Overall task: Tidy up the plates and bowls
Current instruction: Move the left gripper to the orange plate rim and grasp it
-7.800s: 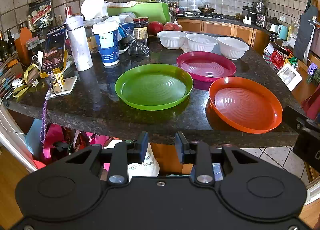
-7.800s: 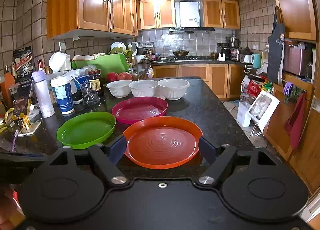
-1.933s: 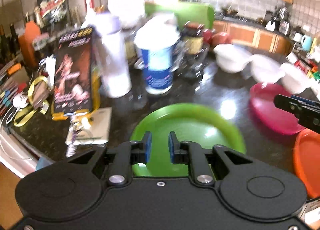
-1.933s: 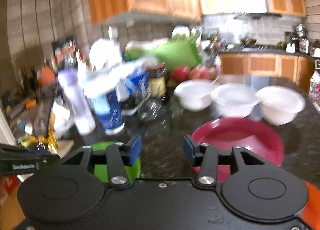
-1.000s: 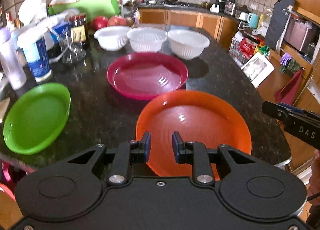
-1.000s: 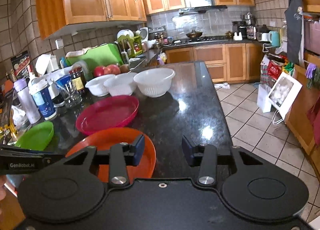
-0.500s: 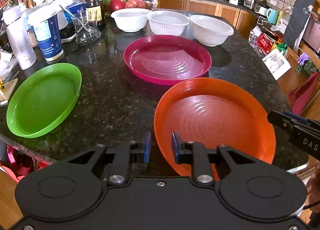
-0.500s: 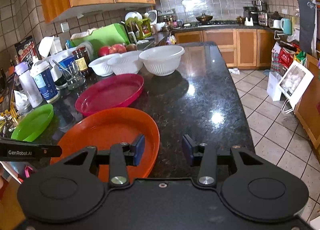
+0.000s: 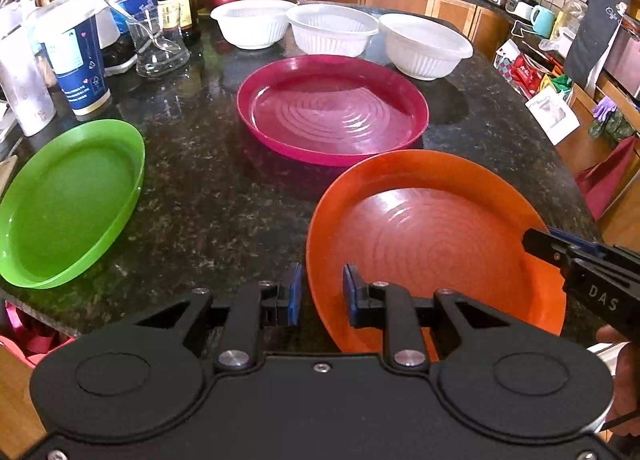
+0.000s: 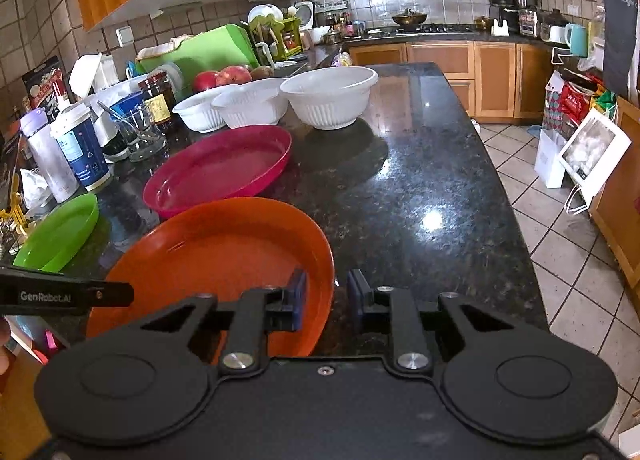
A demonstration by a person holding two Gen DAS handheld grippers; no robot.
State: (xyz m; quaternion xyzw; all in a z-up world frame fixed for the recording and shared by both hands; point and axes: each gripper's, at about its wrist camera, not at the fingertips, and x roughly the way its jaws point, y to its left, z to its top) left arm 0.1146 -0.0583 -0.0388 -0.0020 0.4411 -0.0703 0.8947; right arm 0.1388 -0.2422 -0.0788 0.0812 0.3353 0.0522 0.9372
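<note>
Now I'm taking the orange plate (image 9: 436, 244) at the desk's (image 9: 224, 195) near edge: left hand-held gripper (image 9: 319, 294) open astride its rim, right hand-held gripper (image 10: 327, 300) closing over the opposite rim, not yet pinching. Next: clamp both, lift level.

Bare bench (image 10: 420, 187) lies open ahead and right of the right fingers (image 10: 356, 296), clear to the far end. Ahead of the left fingers (image 9: 294, 292) runs a free strip between green plate (image 9: 68, 199) and orange plate (image 9: 432, 236), ending at the pink plate (image 9: 332, 107), bowls (image 9: 332, 33) and cups (image 9: 76, 59).
</note>
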